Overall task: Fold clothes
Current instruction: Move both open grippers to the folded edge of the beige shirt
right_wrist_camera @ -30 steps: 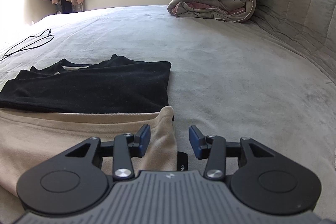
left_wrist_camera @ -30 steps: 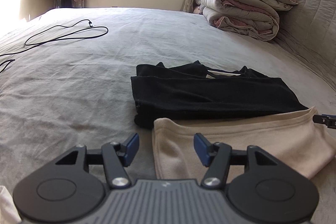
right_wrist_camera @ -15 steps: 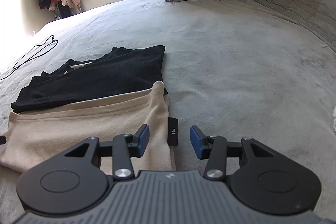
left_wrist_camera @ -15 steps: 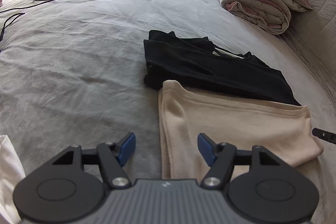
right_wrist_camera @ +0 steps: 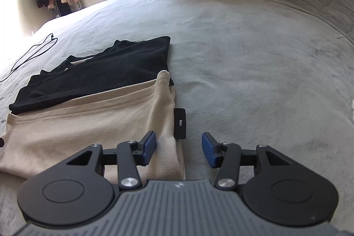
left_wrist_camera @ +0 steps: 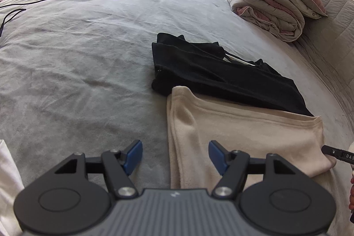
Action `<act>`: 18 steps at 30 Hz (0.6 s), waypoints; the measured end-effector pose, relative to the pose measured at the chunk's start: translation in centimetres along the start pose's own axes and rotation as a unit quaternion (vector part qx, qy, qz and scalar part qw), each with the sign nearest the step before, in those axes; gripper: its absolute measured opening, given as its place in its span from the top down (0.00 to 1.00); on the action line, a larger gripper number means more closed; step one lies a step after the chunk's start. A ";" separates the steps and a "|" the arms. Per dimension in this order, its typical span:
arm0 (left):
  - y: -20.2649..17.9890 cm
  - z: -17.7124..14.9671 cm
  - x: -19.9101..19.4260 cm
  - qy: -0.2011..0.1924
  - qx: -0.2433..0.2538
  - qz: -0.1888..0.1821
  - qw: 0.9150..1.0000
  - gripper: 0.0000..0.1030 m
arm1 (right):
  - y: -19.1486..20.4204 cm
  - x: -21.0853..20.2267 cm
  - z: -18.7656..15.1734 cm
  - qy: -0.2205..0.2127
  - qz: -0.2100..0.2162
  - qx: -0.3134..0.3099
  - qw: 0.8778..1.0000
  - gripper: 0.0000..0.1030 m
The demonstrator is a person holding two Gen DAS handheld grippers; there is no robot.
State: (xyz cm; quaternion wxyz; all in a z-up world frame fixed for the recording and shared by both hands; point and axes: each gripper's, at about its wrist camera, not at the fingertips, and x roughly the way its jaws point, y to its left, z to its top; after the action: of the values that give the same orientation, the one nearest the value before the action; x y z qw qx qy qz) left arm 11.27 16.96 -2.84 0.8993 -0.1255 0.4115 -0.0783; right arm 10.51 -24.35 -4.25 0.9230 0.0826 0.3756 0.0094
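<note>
While the beige garment (left_wrist_camera: 245,136) lies folded on the bed (left_wrist_camera: 77,72), overlapping the near edge of the black garment (left_wrist_camera: 212,72), both grippers hover at its ends. Left gripper (left_wrist_camera: 176,155): fingers spread, gripping nothing. Right gripper (right_wrist_camera: 178,148): jaws opening over the beige edge and a black tag (right_wrist_camera: 179,123), pads apart.

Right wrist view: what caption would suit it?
Open fingers straddling the beige garment's edge, black garment behind, on a grey bed.

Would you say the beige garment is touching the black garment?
Touching: in the right wrist view the beige garment overlaps the black garment's near edge.
</note>
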 end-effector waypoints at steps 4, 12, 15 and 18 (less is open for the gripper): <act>0.0 0.0 -0.1 0.002 0.002 -0.001 1.000 0.34 | 0.1 0.1 -0.1 0.000 0.001 0.000 1.000 0.50; 0.6 0.1 -0.7 0.018 -0.008 -0.004 1.000 0.34 | 0.3 -0.3 0.0 0.003 0.012 -0.002 1.000 0.50; 0.8 0.1 -0.8 0.028 -0.011 -0.010 1.000 0.34 | 0.3 -0.6 0.1 0.005 0.019 0.002 1.000 0.50; 0.9 0.1 -0.9 0.037 -0.016 -0.020 0.999 0.34 | 0.1 -0.8 0.0 0.008 0.025 0.013 1.000 0.50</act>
State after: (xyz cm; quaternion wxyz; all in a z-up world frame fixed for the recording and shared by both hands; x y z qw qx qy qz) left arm 10.76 18.05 -2.42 0.8796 -0.1450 0.4432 -0.0942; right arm 9.93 -24.29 -3.63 0.9184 0.1037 0.3806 0.0289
